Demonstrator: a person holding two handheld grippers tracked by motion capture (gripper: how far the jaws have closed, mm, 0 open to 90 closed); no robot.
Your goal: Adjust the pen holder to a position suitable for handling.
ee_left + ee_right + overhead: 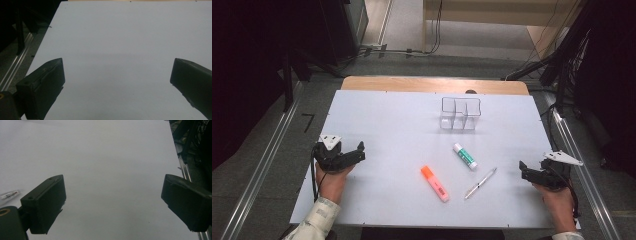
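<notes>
Both claws rest at the near corners of the white table (377,115), and each is spread wide with nothing between its jaws: the left claw (357,152) at the left edge, the right claw (524,170) at the right.

The nearest thing to the right claw is the slim silvery pen (480,183), lying just to its inner side. Beyond that are the white glue stick (465,156) with a green cap and the orange highlighter (435,183), which lies about midway between the two claws. The clear divided holder (460,114) stands farther up the table, ahead of both.

I'd judge the pen best taken across its barrel near the middle. It is thin, smooth and round, so it may roll or skid. The highlighter looks flatter and easier to grip.
</notes>
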